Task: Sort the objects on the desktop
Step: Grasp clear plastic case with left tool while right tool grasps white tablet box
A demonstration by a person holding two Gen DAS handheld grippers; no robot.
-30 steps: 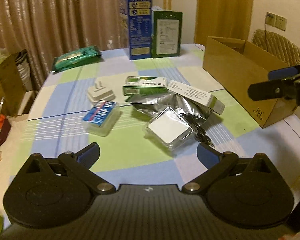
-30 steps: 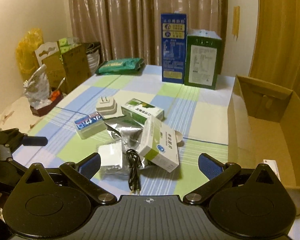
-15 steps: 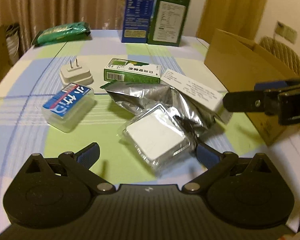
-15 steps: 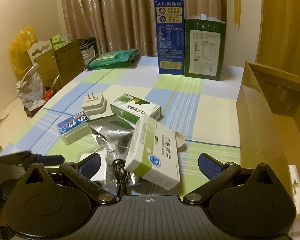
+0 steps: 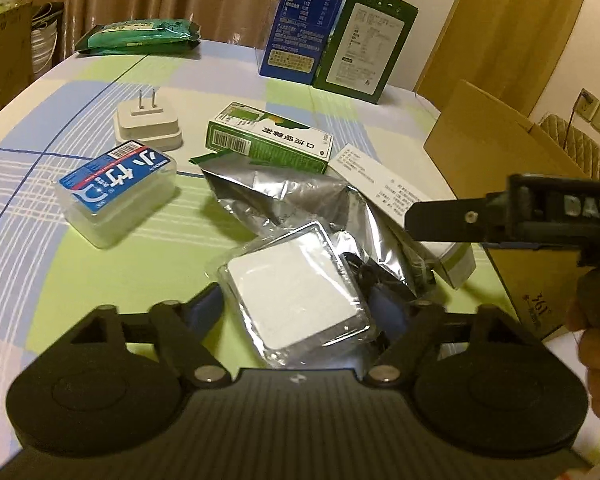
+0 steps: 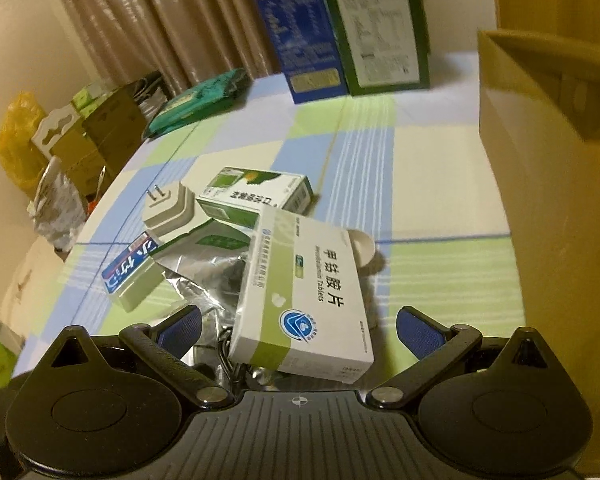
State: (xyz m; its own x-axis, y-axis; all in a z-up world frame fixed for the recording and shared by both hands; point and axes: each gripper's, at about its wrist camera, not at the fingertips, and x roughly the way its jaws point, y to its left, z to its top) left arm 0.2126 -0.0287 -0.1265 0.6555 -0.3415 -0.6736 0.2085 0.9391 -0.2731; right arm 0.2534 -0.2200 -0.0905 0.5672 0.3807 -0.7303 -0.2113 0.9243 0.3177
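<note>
- Left wrist view: the left gripper [image 5: 296, 307] has just been closing; its blue pads sit against the two sides of a white square pad sealed in clear plastic wrap [image 5: 296, 300], which lies at 6 o'clock on the checked blue-and-green tablecloth [image 5: 60, 240].
- At 12 o'clock from the pad lies a crumpled silver foil pouch [image 5: 296, 196]; a green-and-white medicine box [image 5: 270, 138] lies beyond it.
- At 10 o'clock sit a clear plastic box with a blue label [image 5: 116, 192] and a white wall plug, prongs up [image 5: 148, 126].
- At 3 o'clock, the right gripper's black finger reaches over the pile.
- Right wrist view: the right gripper [image 6: 298, 330] stands wide open, gripping nothing; a white-and-green tablet box [image 6: 304, 292] lies between its pads, untouched.
- A brown cardboard carton [image 6: 548, 200] stands at 3 o'clock.
</note>
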